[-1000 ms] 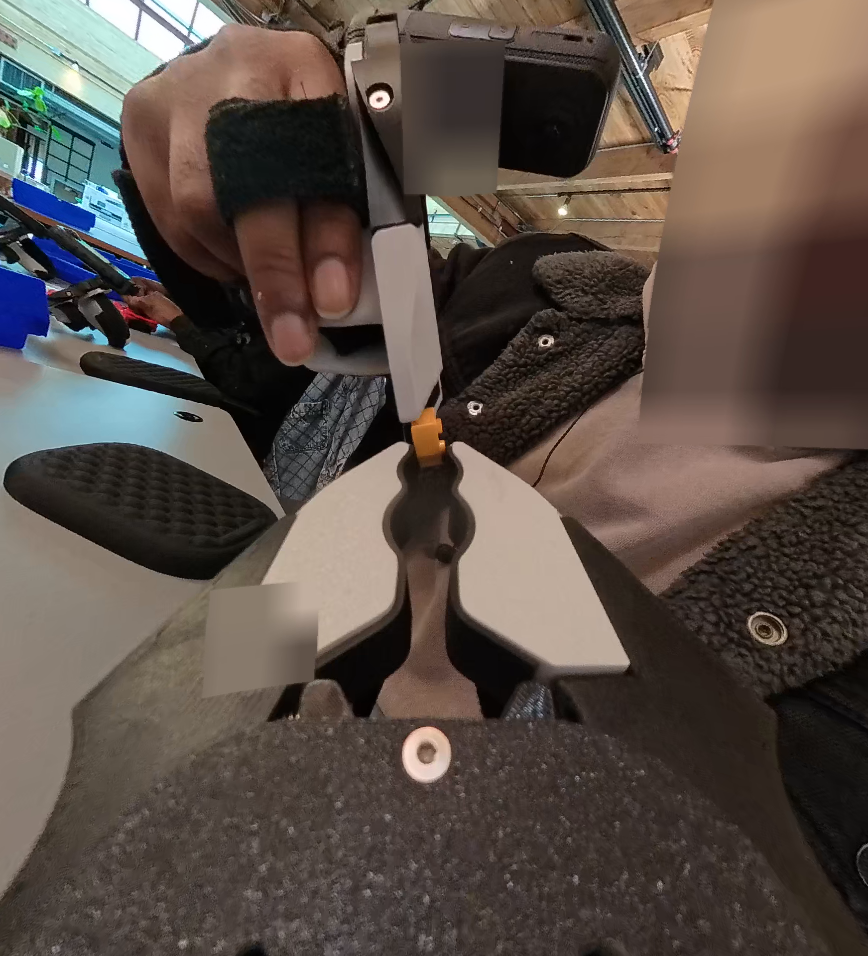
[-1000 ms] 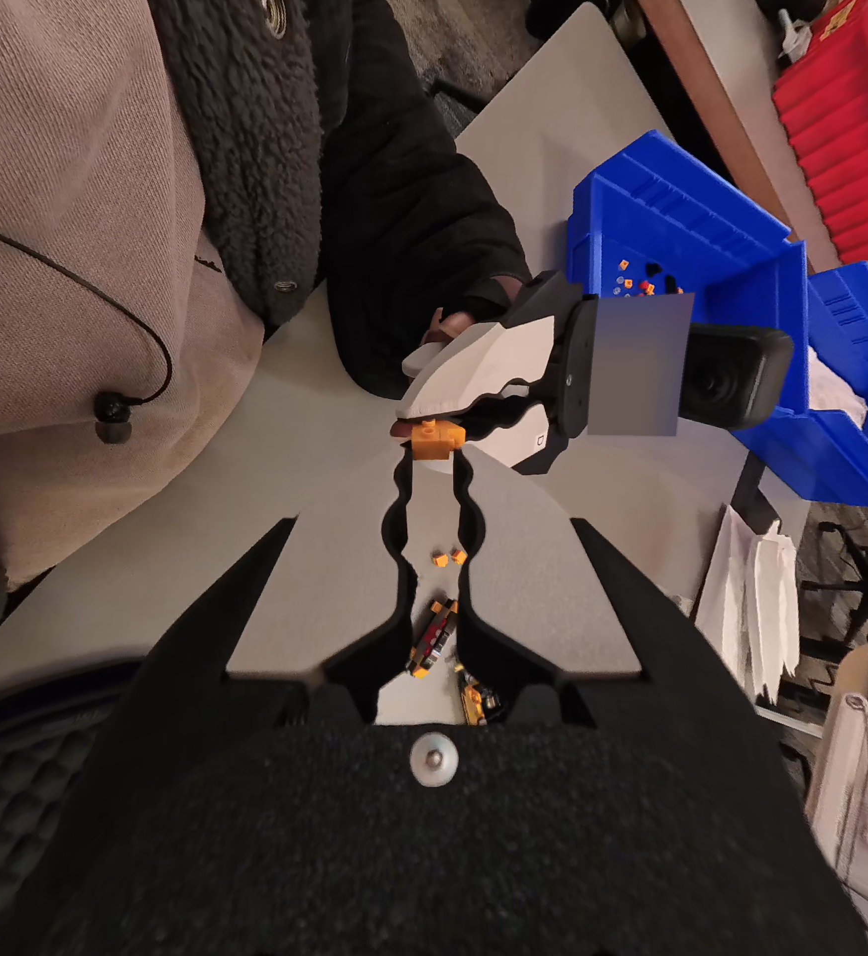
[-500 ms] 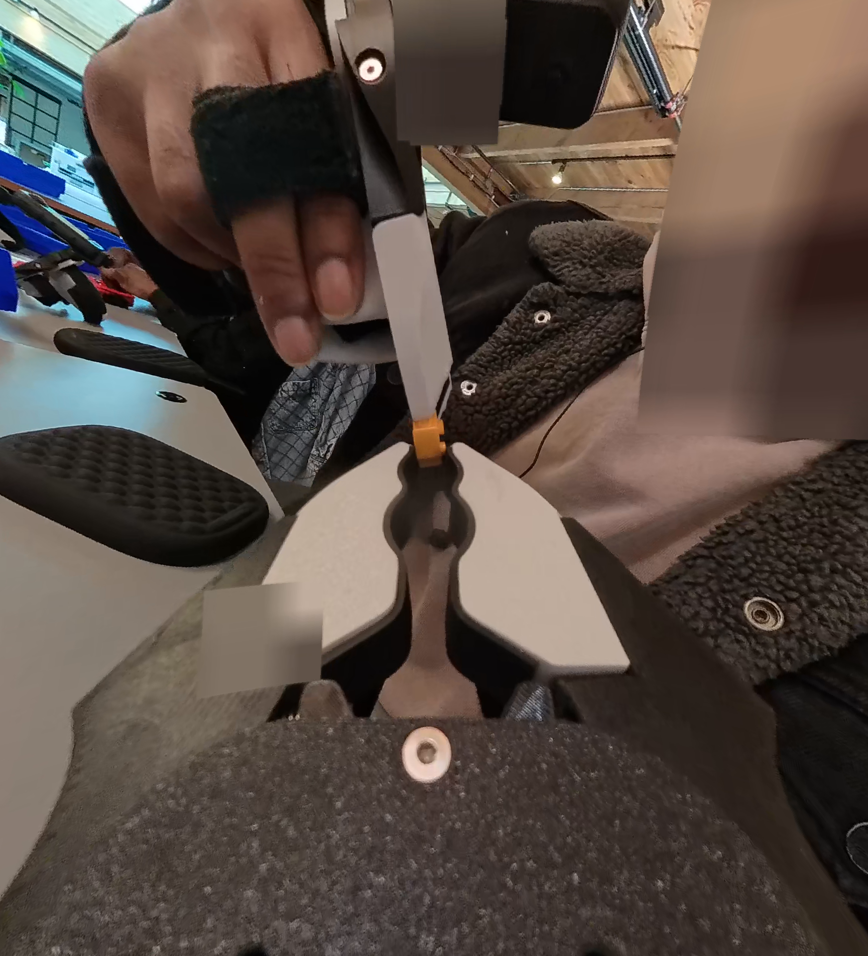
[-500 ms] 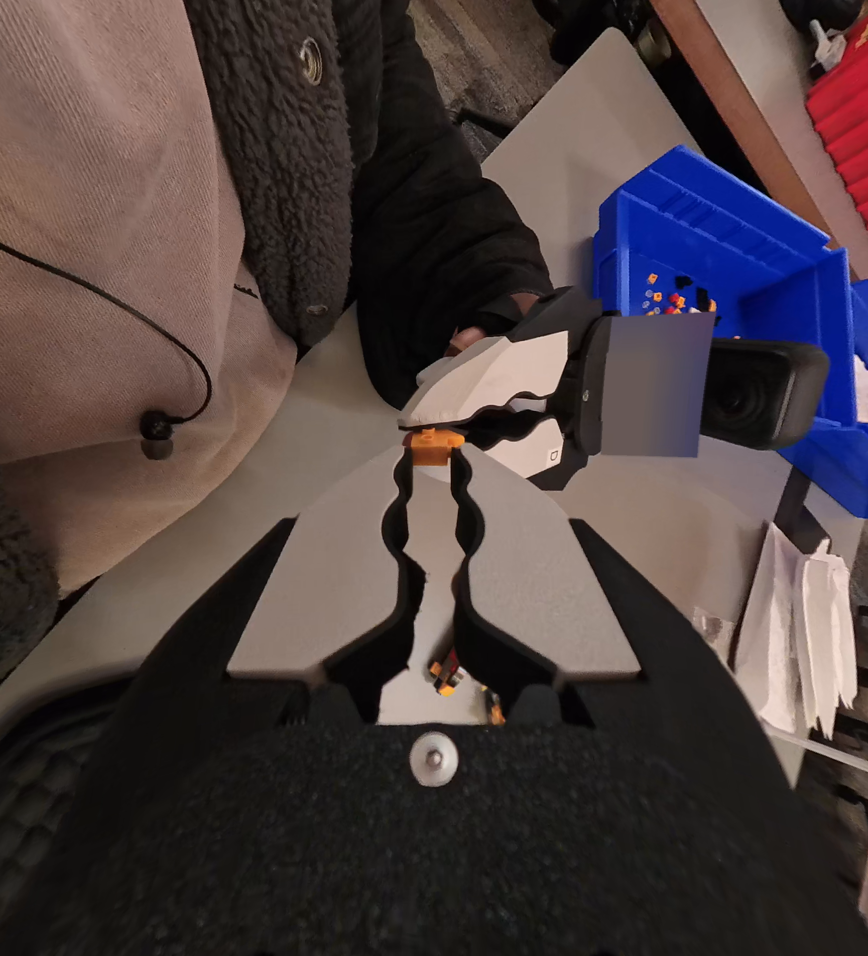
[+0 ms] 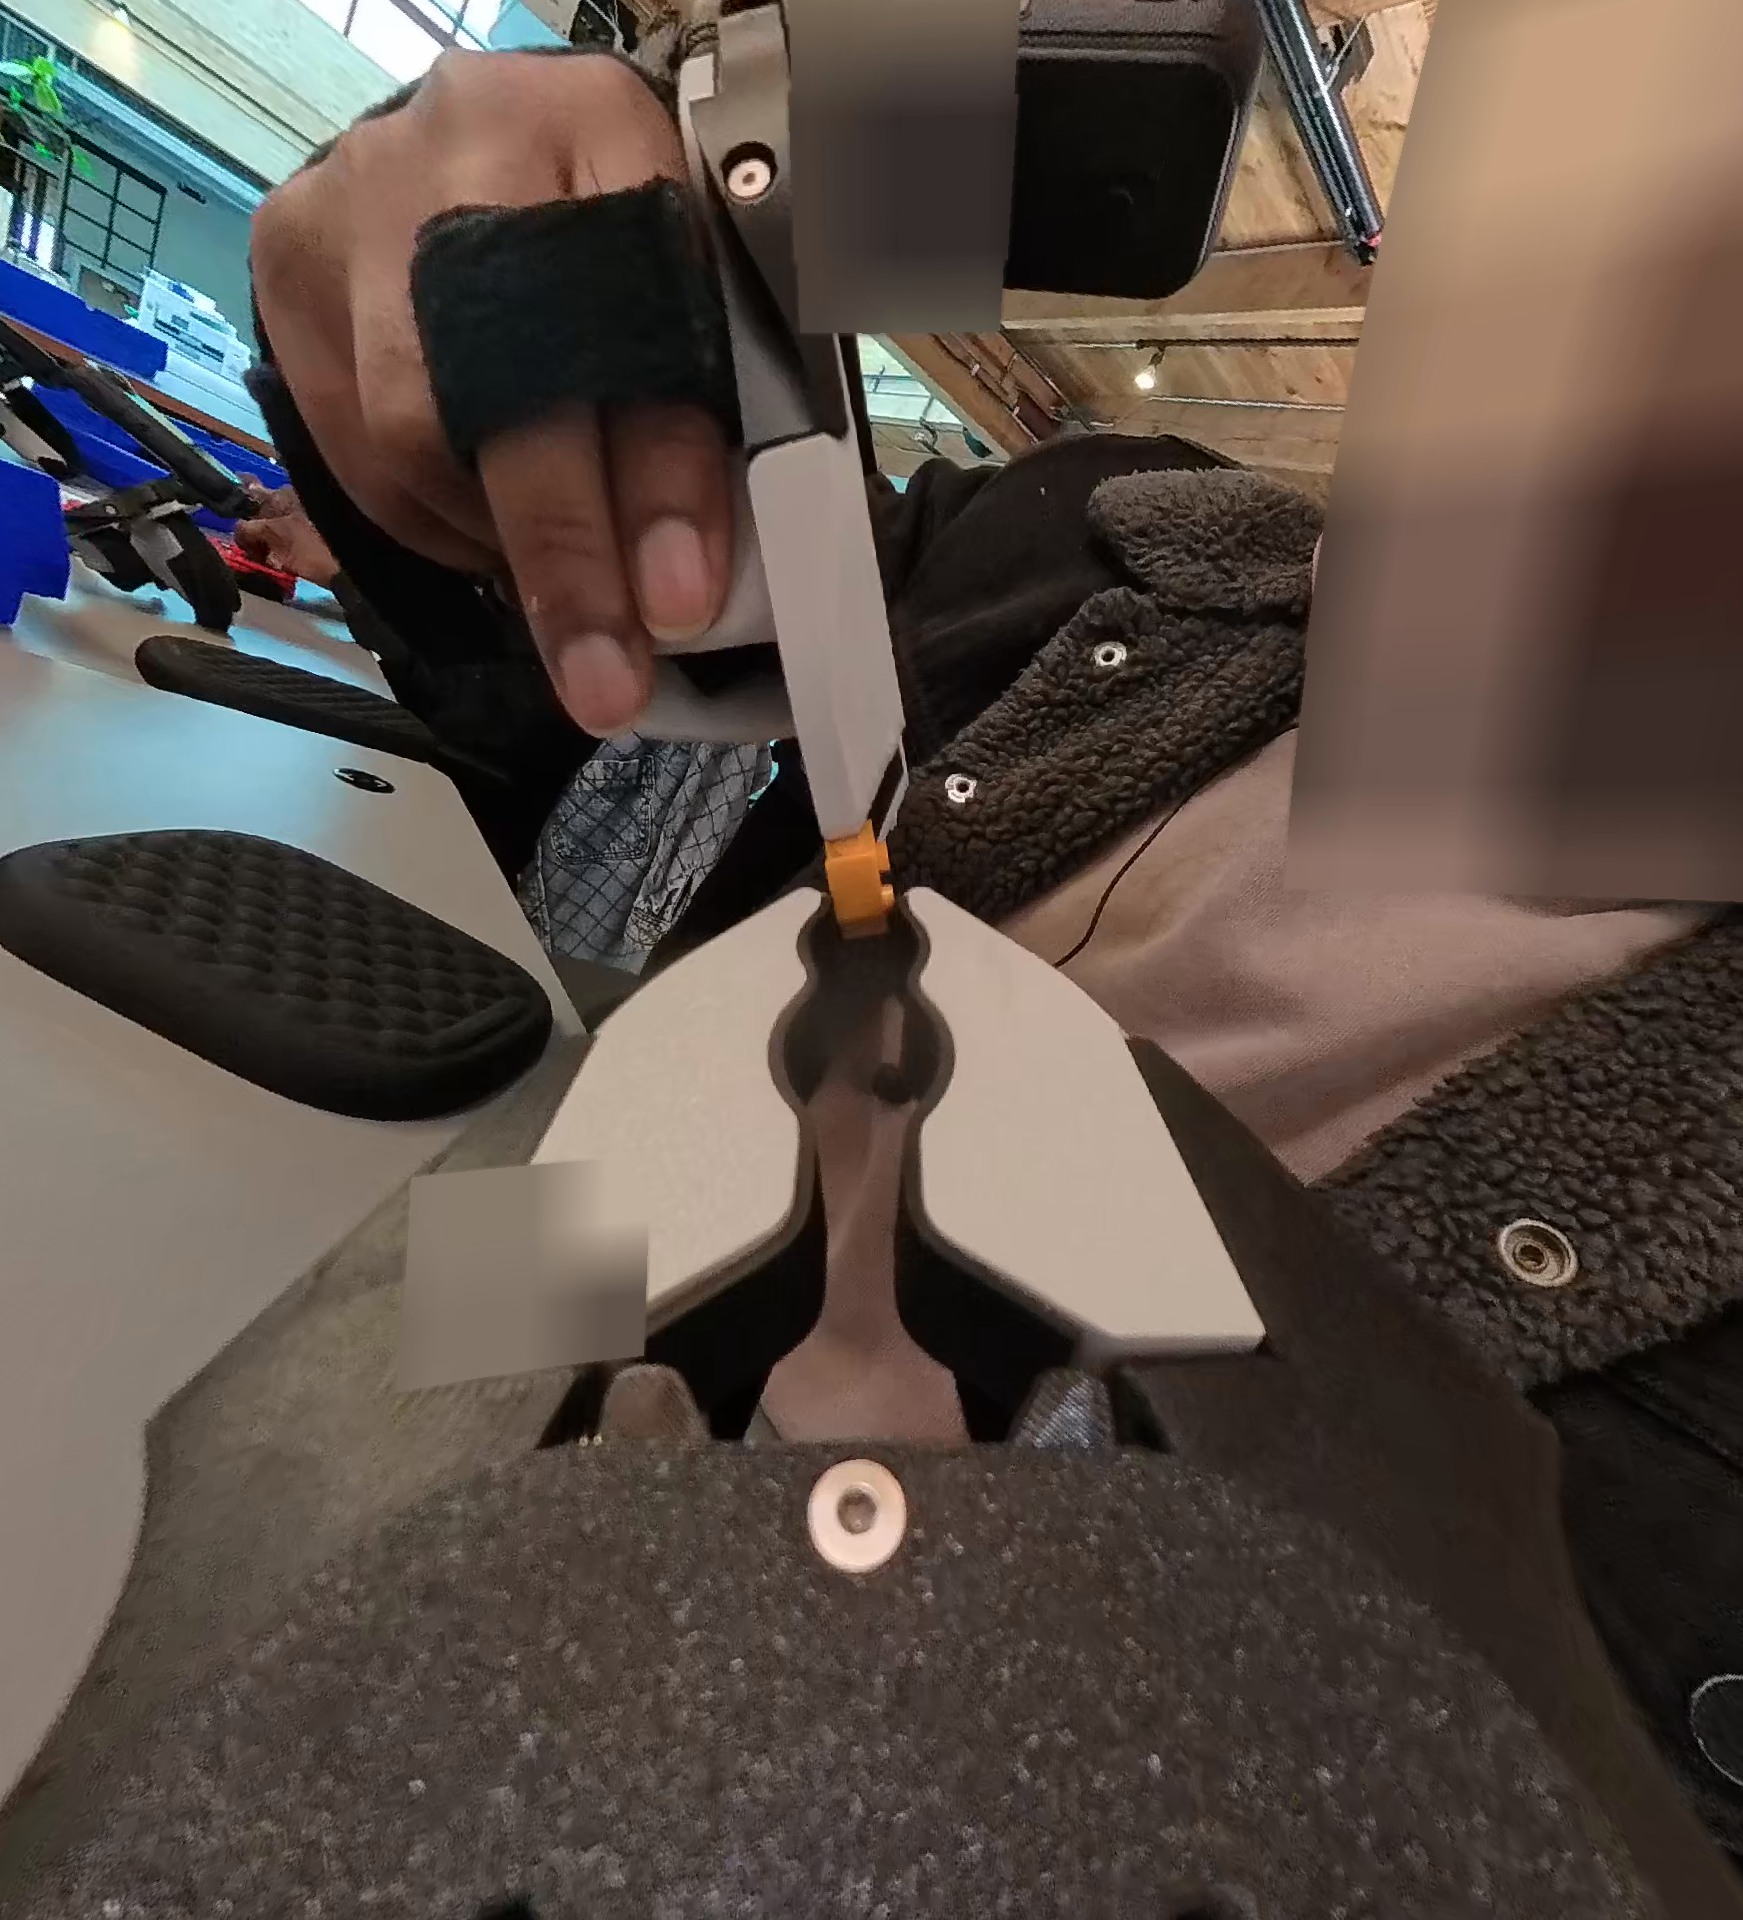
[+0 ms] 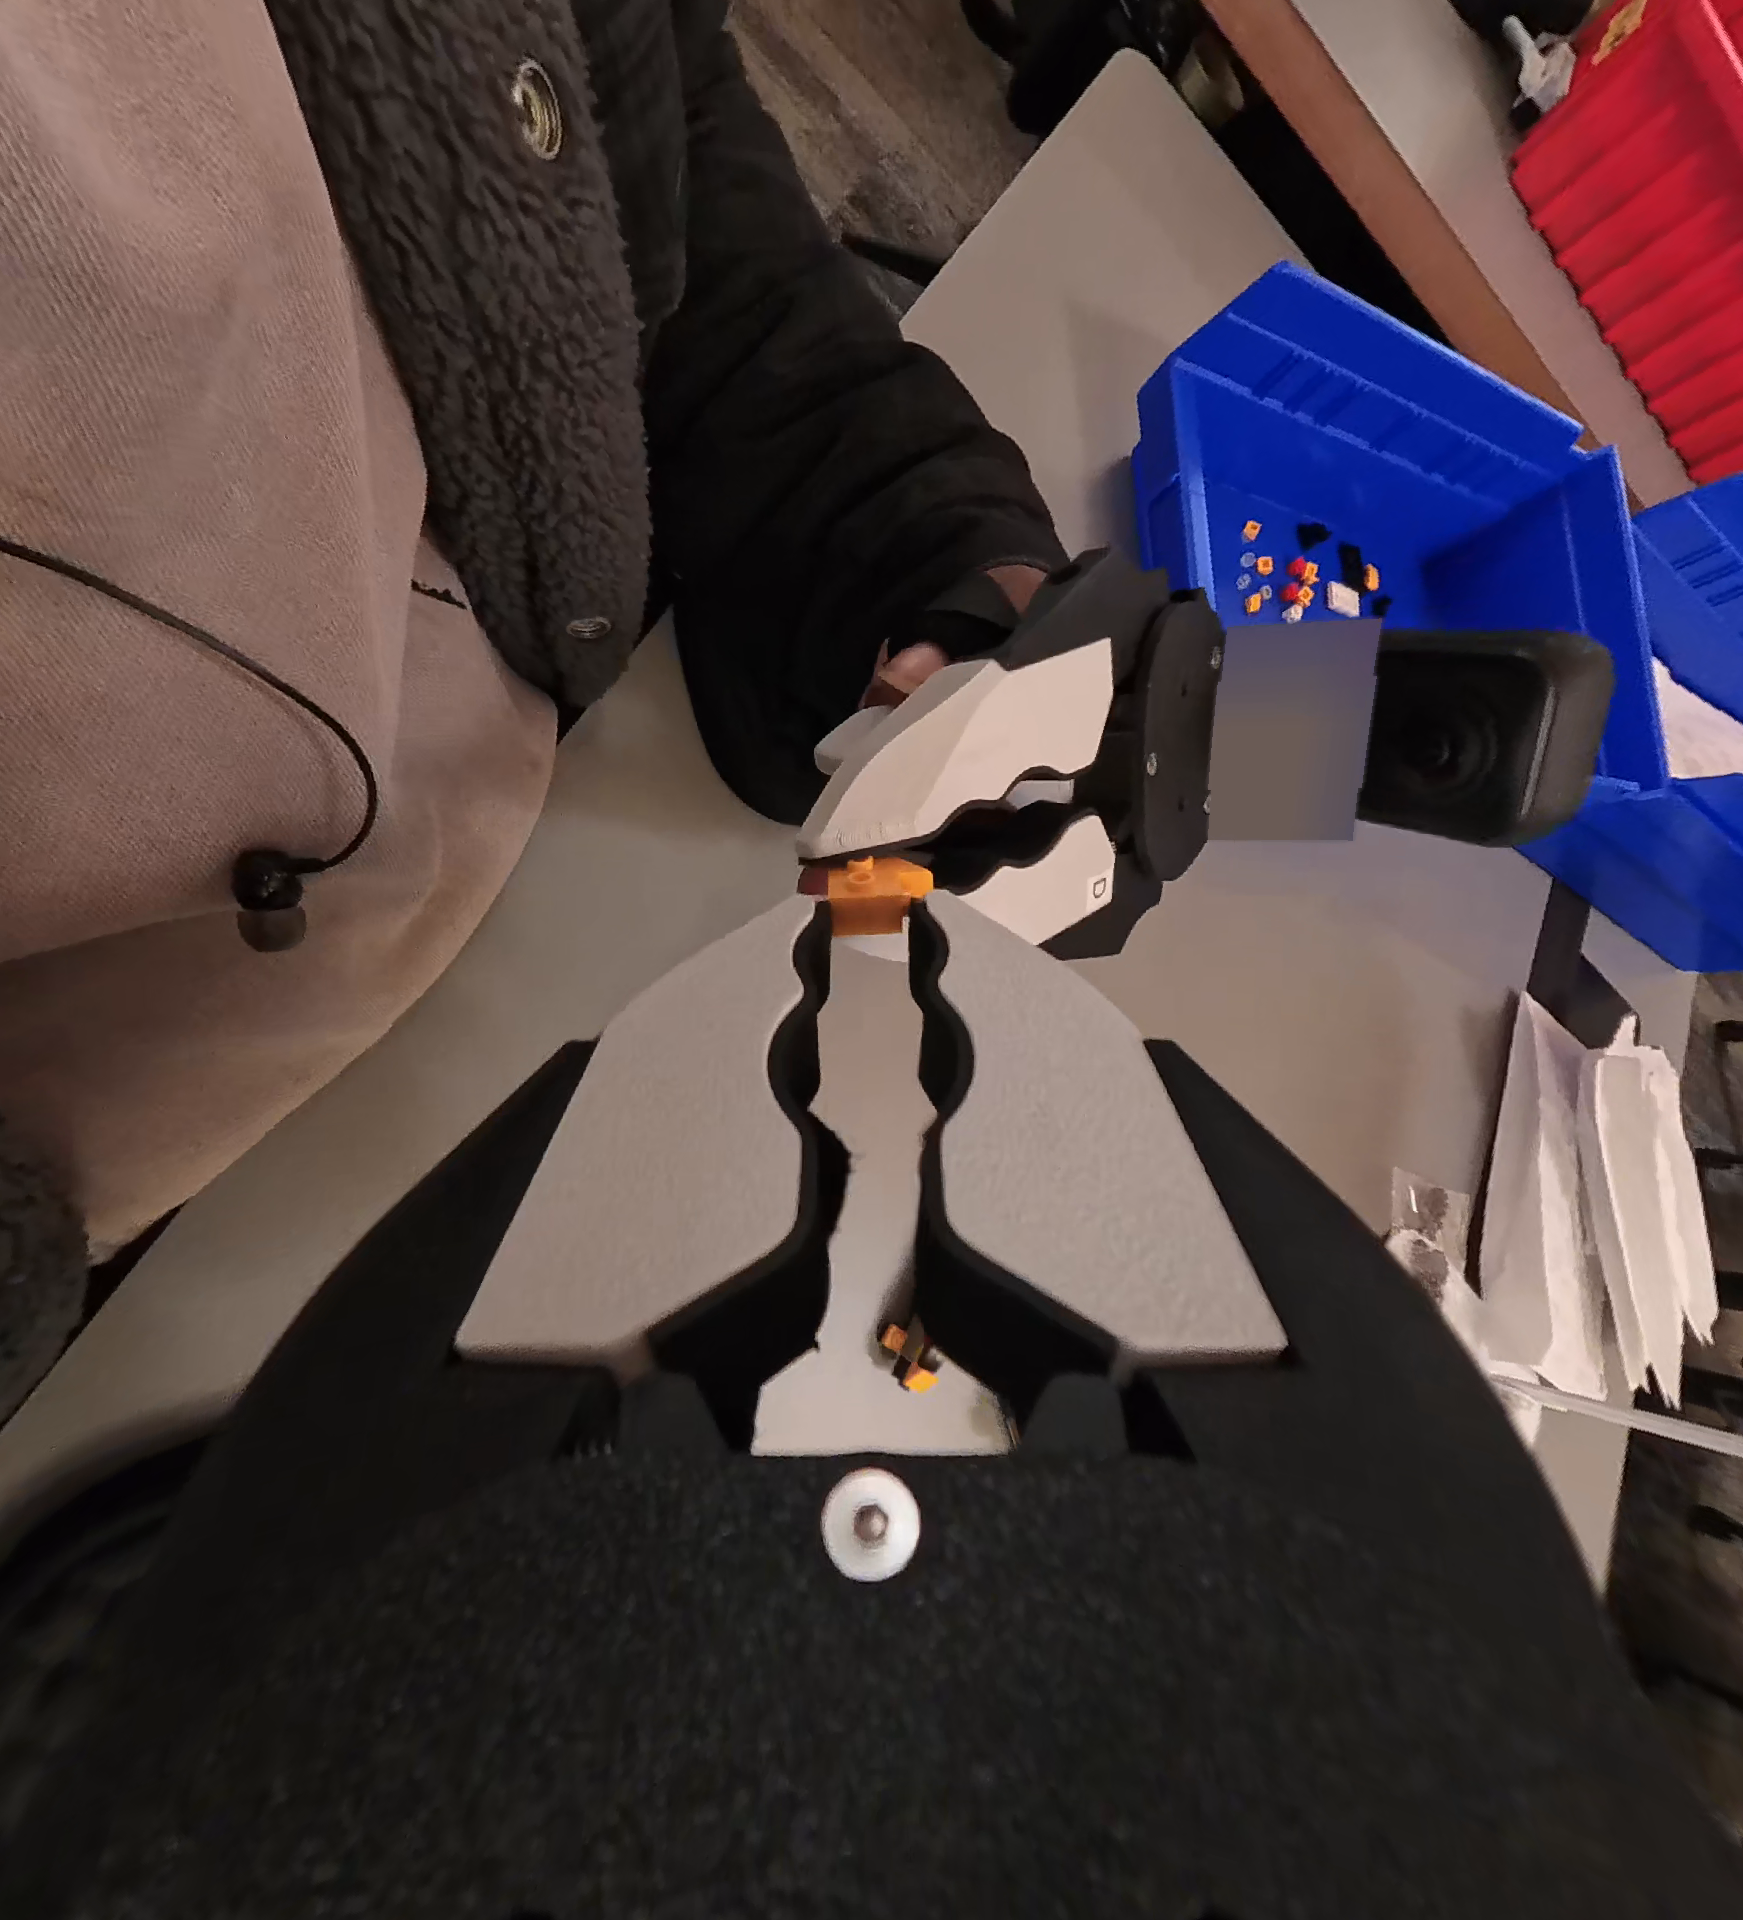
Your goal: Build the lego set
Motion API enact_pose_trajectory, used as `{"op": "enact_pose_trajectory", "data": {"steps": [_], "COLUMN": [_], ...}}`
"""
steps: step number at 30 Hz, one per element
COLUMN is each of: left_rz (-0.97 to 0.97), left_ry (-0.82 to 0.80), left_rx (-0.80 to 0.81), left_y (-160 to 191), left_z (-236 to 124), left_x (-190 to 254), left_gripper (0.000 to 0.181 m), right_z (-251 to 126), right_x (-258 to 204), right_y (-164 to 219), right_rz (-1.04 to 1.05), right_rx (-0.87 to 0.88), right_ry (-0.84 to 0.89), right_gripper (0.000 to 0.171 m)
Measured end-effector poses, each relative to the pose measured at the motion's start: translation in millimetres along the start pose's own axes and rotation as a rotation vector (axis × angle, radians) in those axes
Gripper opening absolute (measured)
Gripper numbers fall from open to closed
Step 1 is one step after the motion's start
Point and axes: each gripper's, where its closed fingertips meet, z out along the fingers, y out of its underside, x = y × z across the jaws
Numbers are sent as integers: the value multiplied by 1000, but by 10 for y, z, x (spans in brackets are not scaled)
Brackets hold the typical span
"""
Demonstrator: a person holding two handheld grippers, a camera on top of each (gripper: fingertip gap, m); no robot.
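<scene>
Since a second ago, both grippers are staying locked tip to tip on the orange brick while the pair is drifting over the table: the loose pieces seen through the right gripper's gap are sliding down toward its base, and the blue bins are shifting right.

Nearest in the right wrist view, the right gripper (image 6: 865,914) is clamping one orange brick (image 6: 869,902) between its two fingertips, held in the air above the grey table (image 6: 1262,997). Through the gap, one small cluster of orange and black pieces (image 6: 911,1356) is lying on the table. Meeting the brick from the far side, the left gripper (image 6: 872,868) is pinching the same brick from above and below.

In the left wrist view, the left gripper (image 5: 859,914) is gripping the brick (image 5: 856,878) and the right gripper (image 5: 862,816) is pressing down onto it, a hand (image 5: 493,416) driving it.

Farther off, two blue bins are sitting side by side; the nearer bin (image 6: 1366,436) is holding scattered small pieces (image 6: 1298,582). Beyond, one red bin (image 6: 1698,208) is showing.
</scene>
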Motion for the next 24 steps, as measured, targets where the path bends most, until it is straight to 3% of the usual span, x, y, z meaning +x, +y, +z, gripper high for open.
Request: {"op": "enact_pose_trajectory", "data": {"steps": [12,21,24], "left_rz": [-43,-85,-77], "left_ry": [24,6,18], "left_rx": [5,57,48], "left_y": [9,-57,-44], "left_z": [11,-27,-11], "left_x": [5,-60,-38], "left_gripper": [9,9,9], "right_z": [43,24,26], "right_x": [-10,72,60], "right_y": [24,75,78], "right_rz": [-7,36,27], "right_rx": [-1,-10,-27], "right_ry": [-60,6,-7], "right_gripper": [15,15,29]}}
